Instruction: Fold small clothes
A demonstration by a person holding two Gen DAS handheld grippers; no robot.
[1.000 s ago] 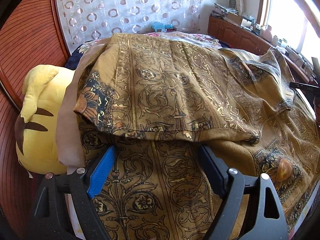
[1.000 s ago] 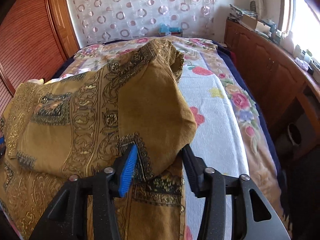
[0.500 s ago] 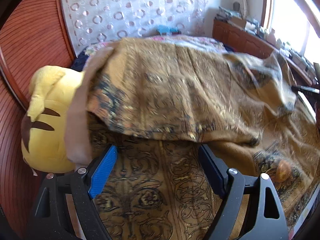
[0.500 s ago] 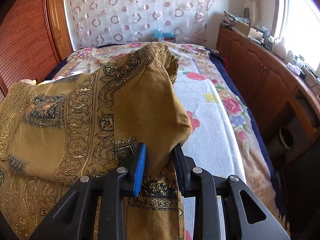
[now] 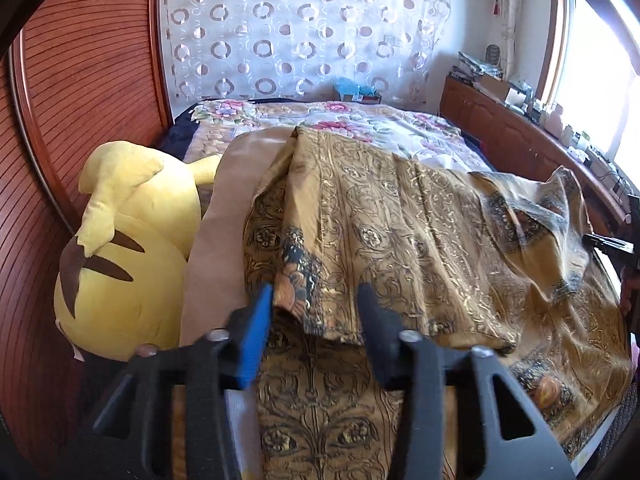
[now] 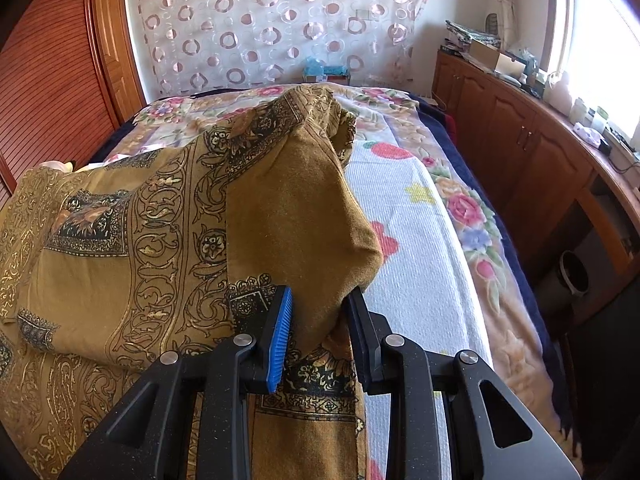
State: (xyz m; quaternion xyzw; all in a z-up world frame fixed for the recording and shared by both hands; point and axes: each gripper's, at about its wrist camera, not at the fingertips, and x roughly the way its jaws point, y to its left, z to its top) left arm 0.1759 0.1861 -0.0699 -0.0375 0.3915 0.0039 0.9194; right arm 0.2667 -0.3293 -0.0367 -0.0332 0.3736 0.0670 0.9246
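Left wrist view: left gripper point(image 5: 316, 312) half-closed around the mustard garment point(image 5: 400, 240) fold's near edge on the bed point(image 5: 360, 114); right gripper point(image 6: 318, 328) pinches its other corner, fold running side-to-side between them.

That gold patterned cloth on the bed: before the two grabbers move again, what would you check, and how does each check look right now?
1. Right gripper has cloth between its fingers: ok, a bunched fold of the gold patterned cloth fills the gap.
2. Left gripper has the folded edge between its fingers: ok, though a firm pinch cannot be told.
3. Folded layer lies flat: not ok, it is rumpled and puffed near the right gripper.
4. Yellow plush toy clear of the cloth: ok, it lies beside it.
5. Edges line up: cannot tell.
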